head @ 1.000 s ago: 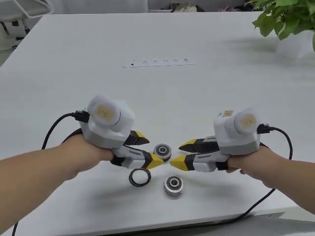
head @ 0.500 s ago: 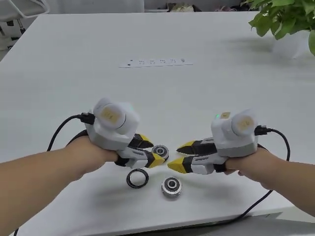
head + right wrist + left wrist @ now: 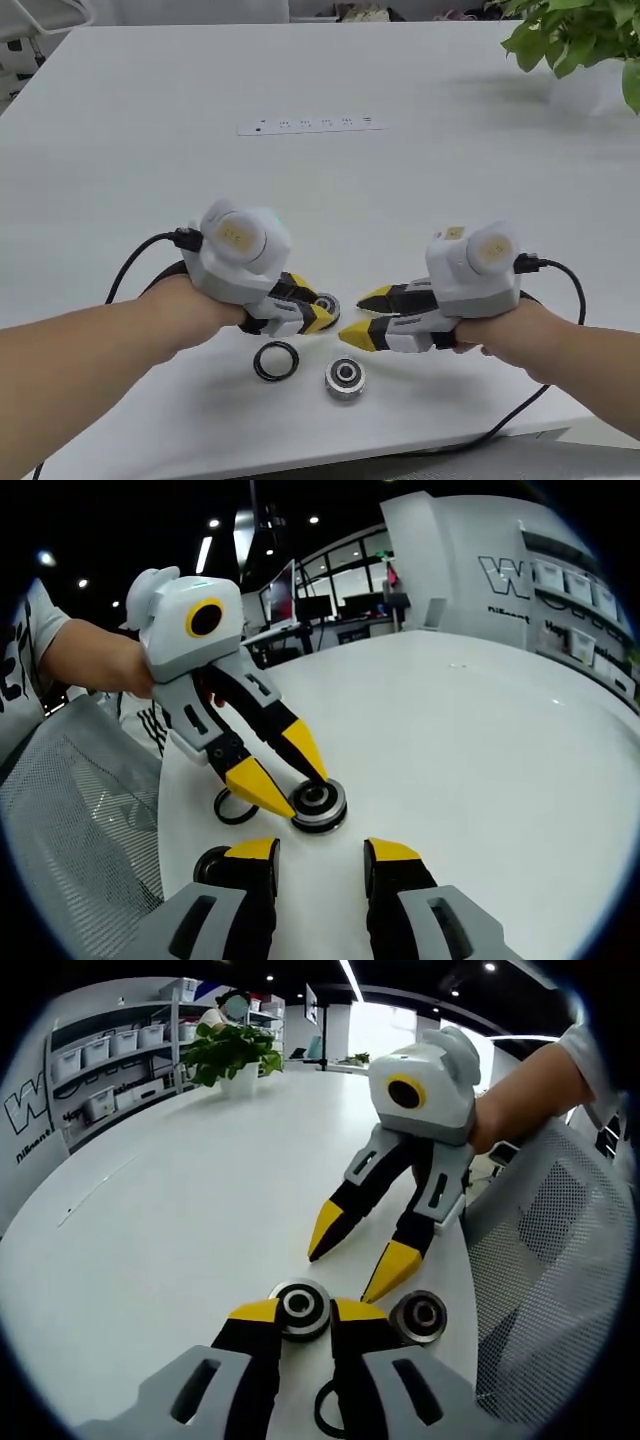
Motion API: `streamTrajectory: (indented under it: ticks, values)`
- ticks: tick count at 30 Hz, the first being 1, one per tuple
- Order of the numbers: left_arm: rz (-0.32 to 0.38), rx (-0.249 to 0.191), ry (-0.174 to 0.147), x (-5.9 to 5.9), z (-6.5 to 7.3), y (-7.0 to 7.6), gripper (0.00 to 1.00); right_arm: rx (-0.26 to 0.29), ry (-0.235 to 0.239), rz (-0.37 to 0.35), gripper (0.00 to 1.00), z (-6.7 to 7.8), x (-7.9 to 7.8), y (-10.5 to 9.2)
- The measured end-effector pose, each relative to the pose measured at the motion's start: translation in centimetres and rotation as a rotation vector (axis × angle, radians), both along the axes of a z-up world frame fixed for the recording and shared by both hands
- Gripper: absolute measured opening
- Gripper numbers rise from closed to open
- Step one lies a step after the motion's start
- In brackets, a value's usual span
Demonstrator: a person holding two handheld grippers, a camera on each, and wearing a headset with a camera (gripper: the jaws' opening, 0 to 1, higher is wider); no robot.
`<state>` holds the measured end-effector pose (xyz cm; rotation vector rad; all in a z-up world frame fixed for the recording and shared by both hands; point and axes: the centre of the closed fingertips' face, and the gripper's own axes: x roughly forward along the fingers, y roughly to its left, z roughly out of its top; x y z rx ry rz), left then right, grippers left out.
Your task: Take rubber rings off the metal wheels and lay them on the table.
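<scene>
A metal wheel with a black rubber ring point(image 3: 300, 1307) sits between the yellow tips of my left gripper point(image 3: 306, 1312), which is shut on it. The same wheel point(image 3: 327, 301) peeks out past the left gripper point(image 3: 315, 305) in the head view. My right gripper point(image 3: 362, 315) faces it from the right, open and holding nothing, tips a short way from the wheel point(image 3: 318, 803). A loose rubber ring point(image 3: 275, 361) lies flat on the table nearer me. Beside it lies a bare metal wheel point(image 3: 345, 376).
A white power strip point(image 3: 310, 125) lies further back on the white table point(image 3: 400, 190). A potted plant point(image 3: 575, 45) stands at the back right. Black cables point(image 3: 140, 265) trail from both grippers. The table's front edge point(image 3: 400, 450) is close behind the wheels.
My left gripper has moved in on the ringed wheel and its jaws have narrowed onto it. The right gripper has held its place, open.
</scene>
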<state>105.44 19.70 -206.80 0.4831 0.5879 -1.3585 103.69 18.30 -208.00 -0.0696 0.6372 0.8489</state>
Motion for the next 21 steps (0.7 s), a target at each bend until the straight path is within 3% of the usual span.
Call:
streamTrajectory:
  ticks: [9,15,21]
  values:
    - [0.012,-0.002,-0.019,0.33,0.02,0.06,0.10,-0.003,-0.002,0.012,0.31,0.01,0.09,0.38]
    - [-0.001,0.006,-0.057,0.31,0.01,0.10,0.08,-0.003,-0.006,0.011,0.31,0.11,0.25,0.43]
    - [0.006,0.003,-0.063,0.32,0.05,0.13,0.08,-0.009,-0.009,0.016,0.31,0.07,0.61,0.85]
